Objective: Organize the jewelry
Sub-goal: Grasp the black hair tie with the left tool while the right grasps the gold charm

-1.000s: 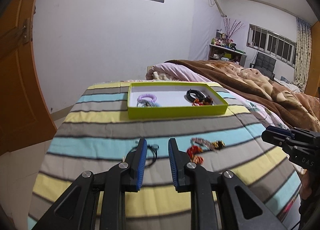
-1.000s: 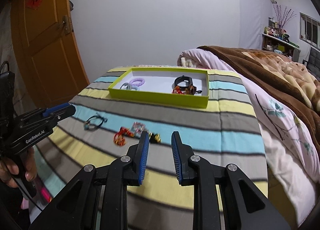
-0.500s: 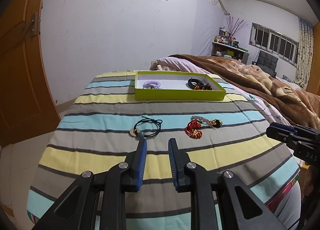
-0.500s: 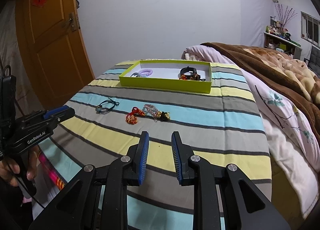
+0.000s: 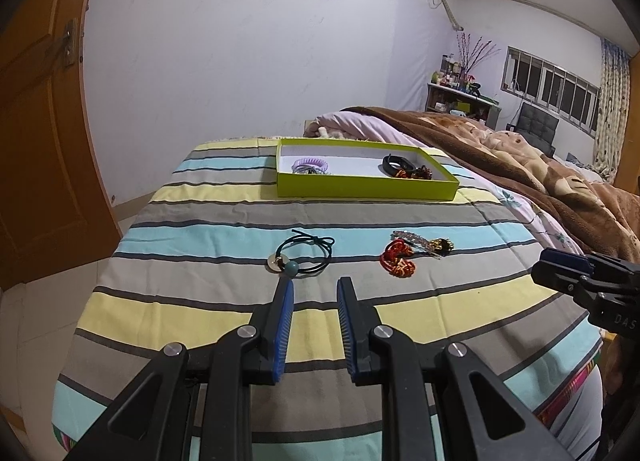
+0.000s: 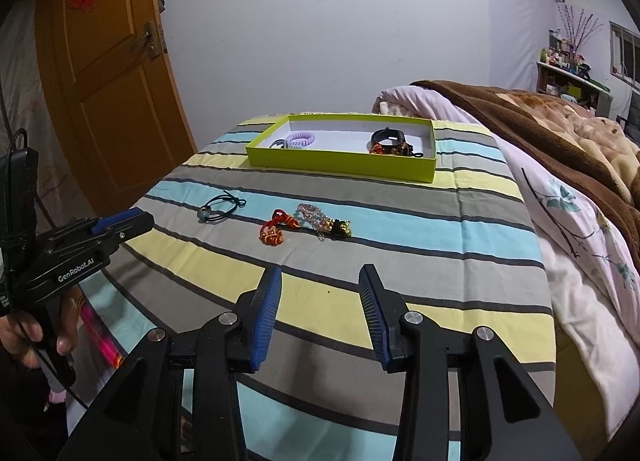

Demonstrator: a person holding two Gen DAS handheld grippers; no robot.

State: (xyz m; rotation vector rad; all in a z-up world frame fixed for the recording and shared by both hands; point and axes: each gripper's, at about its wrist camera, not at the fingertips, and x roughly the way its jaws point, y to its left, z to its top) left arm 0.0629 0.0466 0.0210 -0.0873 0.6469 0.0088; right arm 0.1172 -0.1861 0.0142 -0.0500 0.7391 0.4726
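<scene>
Dim indoor light, fisheye-bent edges.

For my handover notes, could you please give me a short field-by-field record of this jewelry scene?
surface: striped blanket
container: green box at the far end
in box: purple coil tie, black band, red-gold pieces
loose: black cord bracelet, red knot bracelet, bead chain with gold charm
left gripper: nothing between its fingers, just short of the cord bracelet
right gripper: opening, nothing between its fingers
</scene>
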